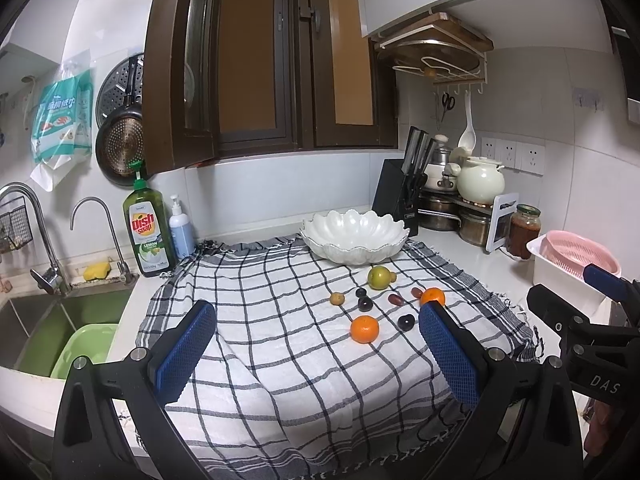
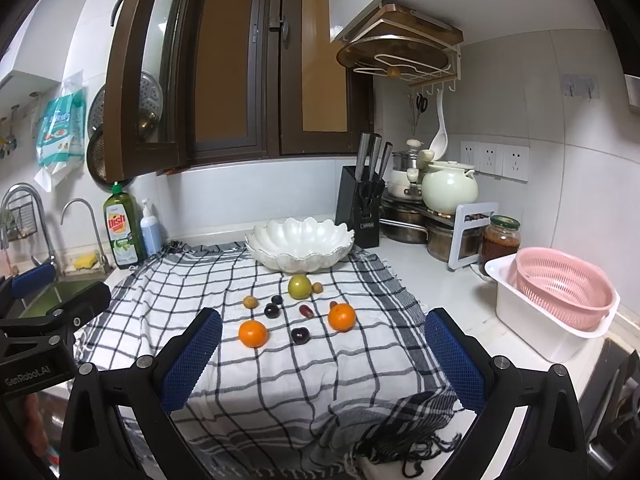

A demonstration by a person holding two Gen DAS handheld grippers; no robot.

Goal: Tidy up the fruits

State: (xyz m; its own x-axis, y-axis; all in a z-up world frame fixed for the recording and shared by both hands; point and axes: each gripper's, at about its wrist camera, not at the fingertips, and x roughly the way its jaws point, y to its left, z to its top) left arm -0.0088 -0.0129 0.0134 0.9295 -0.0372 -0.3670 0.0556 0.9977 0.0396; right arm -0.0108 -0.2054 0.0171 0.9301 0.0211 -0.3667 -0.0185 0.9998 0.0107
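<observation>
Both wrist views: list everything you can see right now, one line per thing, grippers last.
oranges: 2, orange, on the cloth, second at
green fruit: 1, yellow-green, just in front of the bowl
dark plums: 3, dark purple, mid-cloth
small tan fruits: 2, tan, one left, one beside the green fruit
reddish fruits: 2, dark red, near the right orange
bowl: 1, white, scalloped, empty, back of the cloth
checked cloth: 1, white and black, on the counter
knife block: 1, black, behind the bowl
dish soap: 1, green, by the sink
pink colander: 1, in a white tub, right
left hand-held gripper: open, empty
right hand-held gripper: open, empty
</observation>
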